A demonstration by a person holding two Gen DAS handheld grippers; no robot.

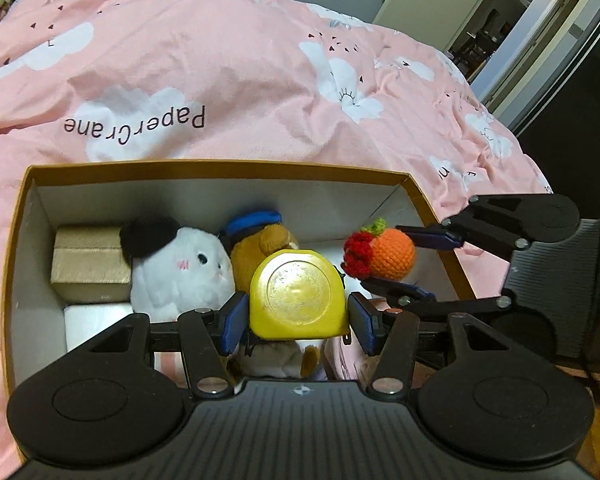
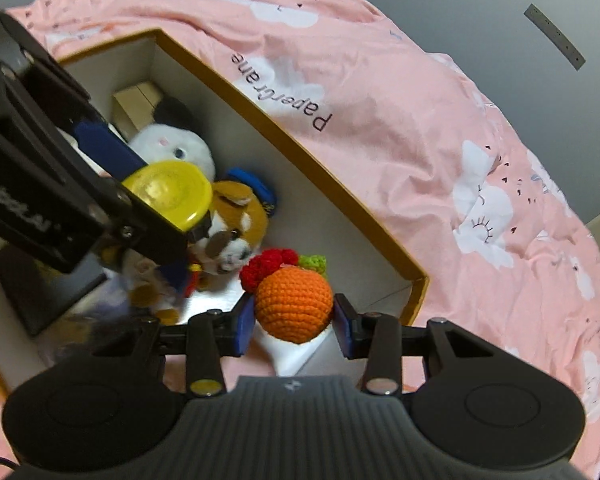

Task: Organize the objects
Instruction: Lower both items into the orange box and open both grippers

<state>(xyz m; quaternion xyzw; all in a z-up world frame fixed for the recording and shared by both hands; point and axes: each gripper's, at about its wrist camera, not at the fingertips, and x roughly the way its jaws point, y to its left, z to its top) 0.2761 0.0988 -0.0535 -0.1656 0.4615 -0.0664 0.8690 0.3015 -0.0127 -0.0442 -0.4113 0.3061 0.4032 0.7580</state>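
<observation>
Gripped yellow tape measure and crocheted orange hover over crowded box; releasing early risks toys tumbling out.

In the box on the bedspread, the panda toy sits between a carton and the bear toy.

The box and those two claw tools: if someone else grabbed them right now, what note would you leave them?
Left gripper: shut on the yellow tape measure, held over the box.
Right gripper: shut on the crocheted orange, also over the box.
Already inside: white plush, brown dog plush, a tan block and a white block at the far left end.
Left to do: lower both items into free spots, likely the right end, and release.
</observation>
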